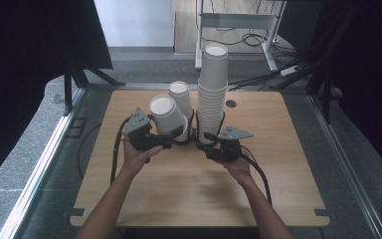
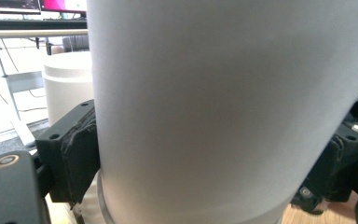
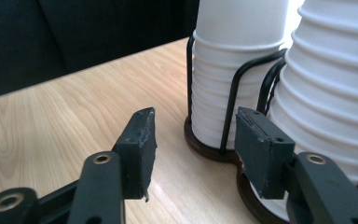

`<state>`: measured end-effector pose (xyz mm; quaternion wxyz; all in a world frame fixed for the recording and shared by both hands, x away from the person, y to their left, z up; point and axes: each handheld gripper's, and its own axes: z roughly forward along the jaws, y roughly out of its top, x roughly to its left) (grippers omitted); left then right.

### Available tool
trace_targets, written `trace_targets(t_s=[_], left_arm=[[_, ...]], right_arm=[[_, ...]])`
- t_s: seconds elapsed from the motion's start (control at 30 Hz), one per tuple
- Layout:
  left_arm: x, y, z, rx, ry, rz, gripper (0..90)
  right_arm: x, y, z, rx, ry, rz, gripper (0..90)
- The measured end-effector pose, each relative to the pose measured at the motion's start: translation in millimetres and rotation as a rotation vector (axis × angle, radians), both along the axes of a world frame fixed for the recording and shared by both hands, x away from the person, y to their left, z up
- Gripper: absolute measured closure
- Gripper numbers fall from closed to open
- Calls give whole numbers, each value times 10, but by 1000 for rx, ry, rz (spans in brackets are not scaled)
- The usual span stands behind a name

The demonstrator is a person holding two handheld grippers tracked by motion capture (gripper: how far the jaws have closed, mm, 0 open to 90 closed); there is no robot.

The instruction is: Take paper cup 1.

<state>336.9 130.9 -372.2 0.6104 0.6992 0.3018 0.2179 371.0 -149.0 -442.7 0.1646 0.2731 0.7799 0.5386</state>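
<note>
A black wire cup holder (image 1: pixel 195 130) near the table's middle carries a tall stack of white paper cups (image 1: pixel 213 94) and a shorter stack (image 1: pixel 181 97). My left gripper (image 1: pixel 175 134) is shut on a single white cup (image 1: pixel 166 115), which tilts to the left just in front of the shorter stack. In the left gripper view that cup (image 2: pixel 223 107) sits between both pads (image 2: pixel 77 156), and the gripper (image 2: pixel 205 154) clamps its lower part. My right gripper (image 3: pixel 196 126) stands open with nothing between its jaws, close to the holder's base (image 3: pixel 205 147) and wire loops (image 3: pixel 235 88).
The wooden table (image 1: pixel 199 189) has free room in front of the hands and on both sides. A cable hole (image 1: pixel 231 104) lies behind the tall stack. Desk legs and floor cables (image 1: pixel 248 37) are beyond the far edge.
</note>
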Motion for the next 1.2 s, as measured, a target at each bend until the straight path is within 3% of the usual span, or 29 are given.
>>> trace_targets(t_s=[0.23, 0.37, 0.43, 0.67, 1.0, 1.2], left_arm=[[-118, -10, -172, -3, 18, -19, 121], [-160, -9, -279, 1, 41, -27, 121], [-182, -10, -335, 11, 49, -24, 121], [-237, -10, -514, 24, 84, -21, 121], [-276, -45, -639, 48, 113, -28, 121], [-282, -88, -705, 67, 125, -27, 121]], right_arm=[[-112, -9, -64, -19, -17, 3, 468], [-156, -26, -72, -12, -7, 14, 453], [-194, -48, -80, -8, -23, 5, 446], [-281, -156, -106, 21, -18, -27, 405], [-352, -301, -150, 29, -11, -84, 353], [-394, -320, -181, 11, -10, -88, 337]])
